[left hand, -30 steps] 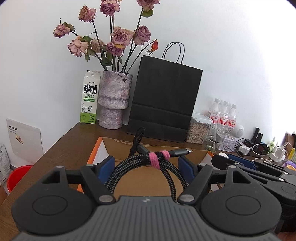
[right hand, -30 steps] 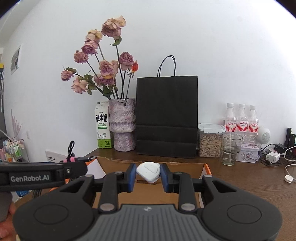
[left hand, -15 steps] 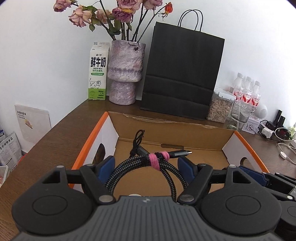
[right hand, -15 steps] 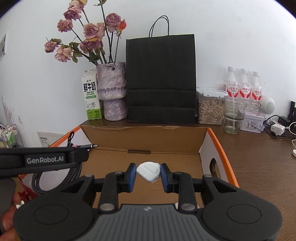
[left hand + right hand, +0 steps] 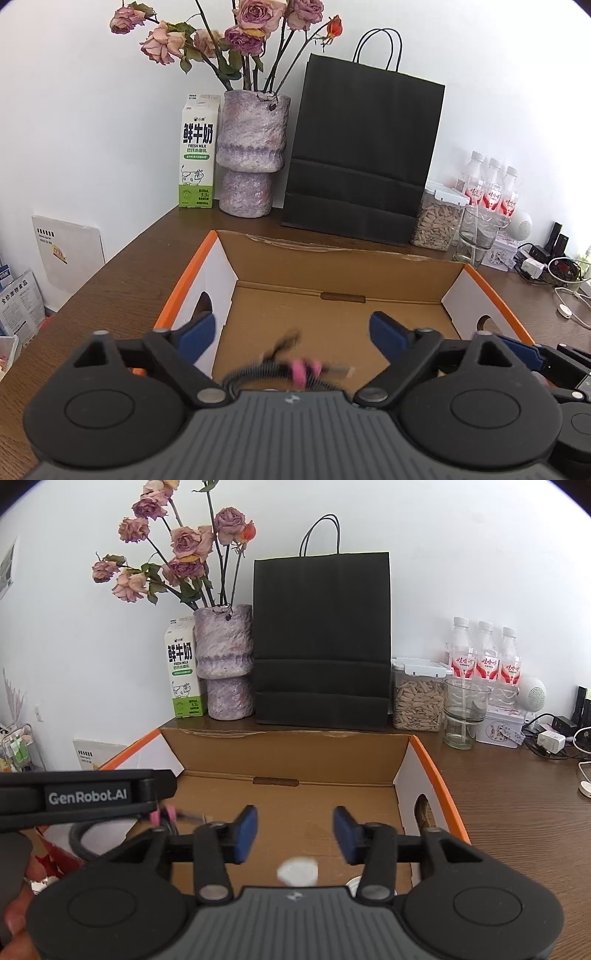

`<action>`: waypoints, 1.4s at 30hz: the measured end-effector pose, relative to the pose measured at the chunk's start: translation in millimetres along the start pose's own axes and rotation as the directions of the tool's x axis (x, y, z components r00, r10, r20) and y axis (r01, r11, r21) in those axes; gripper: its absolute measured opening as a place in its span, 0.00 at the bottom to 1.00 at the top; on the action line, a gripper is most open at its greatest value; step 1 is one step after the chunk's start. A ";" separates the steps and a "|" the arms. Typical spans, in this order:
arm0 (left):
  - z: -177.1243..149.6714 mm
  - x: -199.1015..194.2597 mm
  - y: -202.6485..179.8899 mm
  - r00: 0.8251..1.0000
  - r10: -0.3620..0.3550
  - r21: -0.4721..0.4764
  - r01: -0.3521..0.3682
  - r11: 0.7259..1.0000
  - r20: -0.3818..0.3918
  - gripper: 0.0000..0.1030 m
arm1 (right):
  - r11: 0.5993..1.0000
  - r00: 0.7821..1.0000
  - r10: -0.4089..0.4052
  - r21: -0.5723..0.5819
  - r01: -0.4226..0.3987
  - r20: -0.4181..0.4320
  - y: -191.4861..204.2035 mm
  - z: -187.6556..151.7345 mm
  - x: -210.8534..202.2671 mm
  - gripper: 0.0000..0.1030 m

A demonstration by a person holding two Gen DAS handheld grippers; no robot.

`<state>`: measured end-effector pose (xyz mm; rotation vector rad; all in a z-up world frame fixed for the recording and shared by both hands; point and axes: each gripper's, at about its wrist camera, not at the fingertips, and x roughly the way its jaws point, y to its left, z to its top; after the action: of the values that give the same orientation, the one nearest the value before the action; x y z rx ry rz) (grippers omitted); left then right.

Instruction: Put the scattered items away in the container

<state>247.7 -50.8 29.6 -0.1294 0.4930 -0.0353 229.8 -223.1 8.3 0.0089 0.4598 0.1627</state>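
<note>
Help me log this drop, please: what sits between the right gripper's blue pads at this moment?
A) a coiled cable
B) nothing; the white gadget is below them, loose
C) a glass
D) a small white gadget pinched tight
B: the right gripper has its jaws opening with a bare gap between the pads, and the blurred white gadget lies below them, over the cardboard box.

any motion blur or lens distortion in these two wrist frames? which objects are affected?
Left wrist: the coiled cable is smeared by motion blur below the opening left gripper, clear of its pads; cardboard box and background stay sharp. Right wrist: the white item is blurred, loose below the opening right gripper. Both views: fisheye bowing, dark corners, even light.
</note>
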 end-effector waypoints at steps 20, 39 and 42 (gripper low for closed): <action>0.9 -29.6 1.3 0.991 -0.022 -0.032 0.027 0.999 0.134 1.00 | 1.000 0.995 -0.002 0.004 0.002 0.095 -2.8 6.8 -31.0 0.96; 0.8 -73.0 6.7 0.987 0.022 -0.016 -0.020 1.000 0.162 1.00 | 0.999 0.993 0.007 -0.038 -0.002 0.119 7.8 11.4 -76.5 0.97; -2.1 -84.6 8.8 0.987 0.026 0.003 -0.026 1.000 0.156 1.00 | 0.999 0.993 0.009 -0.043 -0.004 0.118 9.4 5.9 -90.7 0.97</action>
<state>172.3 -36.8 66.3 -0.1197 0.3377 -0.0007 150.8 -227.9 54.0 -0.0216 0.3380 0.1770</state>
